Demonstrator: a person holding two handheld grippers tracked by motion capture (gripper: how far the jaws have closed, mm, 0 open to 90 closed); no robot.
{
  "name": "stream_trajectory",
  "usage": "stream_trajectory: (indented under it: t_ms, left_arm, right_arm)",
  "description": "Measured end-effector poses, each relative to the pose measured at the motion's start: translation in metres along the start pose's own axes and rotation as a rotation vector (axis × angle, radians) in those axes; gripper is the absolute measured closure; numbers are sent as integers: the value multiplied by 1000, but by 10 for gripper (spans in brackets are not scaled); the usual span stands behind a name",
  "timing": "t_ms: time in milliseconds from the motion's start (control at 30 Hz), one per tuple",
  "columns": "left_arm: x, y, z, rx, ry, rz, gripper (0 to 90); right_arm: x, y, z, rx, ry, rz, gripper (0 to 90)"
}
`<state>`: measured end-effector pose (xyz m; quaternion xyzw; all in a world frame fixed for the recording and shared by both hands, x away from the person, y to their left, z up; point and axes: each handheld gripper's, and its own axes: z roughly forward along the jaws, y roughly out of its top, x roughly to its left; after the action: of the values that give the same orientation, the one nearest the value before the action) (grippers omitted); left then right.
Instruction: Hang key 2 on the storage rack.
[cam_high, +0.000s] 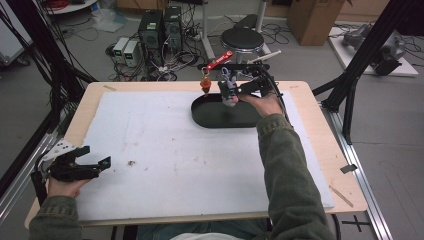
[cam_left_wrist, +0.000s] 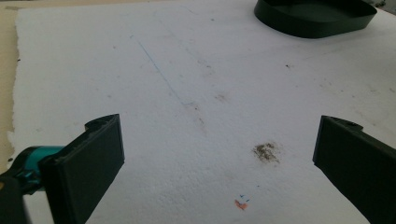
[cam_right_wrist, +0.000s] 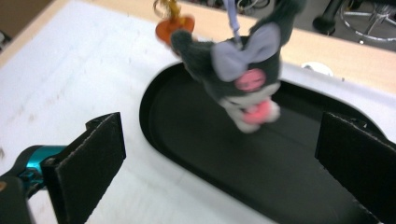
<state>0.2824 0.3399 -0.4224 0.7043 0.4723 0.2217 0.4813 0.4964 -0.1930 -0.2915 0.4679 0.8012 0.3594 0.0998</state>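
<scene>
Foam sheet (cam_high: 165, 150) covers the tabletop (cam_high: 320, 150), and at its left edge the left tongs (cam_high: 95, 164) rest low in the person's hand, jaws spread wide with nothing between them; in the left gripper view they frame bare, stained foam. Moving right, a black oval tray (cam_high: 220, 119) sits near the far edge. Over it dangles a small grey plush (cam_high: 229, 91) with a lilac ear and pink patches, hanging by a cord, with an orange charm (cam_high: 205, 83) and a red tag (cam_high: 219, 60) beside it.

The right tongs (cam_right_wrist: 219, 154) are released too, jaws well apart. In the right gripper view the plush (cam_right_wrist: 243, 74) hangs ahead of and above them, between the jaw lines but not touched, with the tray (cam_right_wrist: 154, 121) below.

The step looks like grasping or settling the plush at the tray. To do it well, I'd raise the tongs level with the body, centre it, let it stop swinging, then close on the body, not the cord.
</scene>
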Motion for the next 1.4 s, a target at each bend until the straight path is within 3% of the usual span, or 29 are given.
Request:
stream_trajectory:
  t_ms: [133, 267, 367, 533, 933, 1167, 1300, 1400]
  left_arm:
    - [-1, -1, 1, 7, -3, 3, 24]
    - [-1, -1, 0, 7, -2, 2, 24]
    - [-1, -1, 0, 6, -3, -2, 24]
    - [-1, -1, 0, 11, -7, -1, 24]
    - [-2, -1, 0, 12, -21, -11, 24]
    - [-2, -2, 0, 17, -17, -7, 24]
    - [-2, -3, 0, 24, -23, -5, 24]
    - [-3, -3, 1, 32, -30, -3, 24]
  right_arm:
    - [1, -13, -7, -36, -18, -39, 6]
    - [2, -19, -15, -20, -71, -86, 6]
    - [4, -24, -24, -74, -63, -95, 7]
    - [3, -37, -30, -82, -81, -109, 7]
    - [-1, -80, -49, -124, -109, -106, 6]
    - [-11, -110, -50, -152, -140, -87, 6]
    - [-13, -125, -54, -201, -160, -64, 6]
    - [-12, -135, -60, -273, -178, -69, 6]
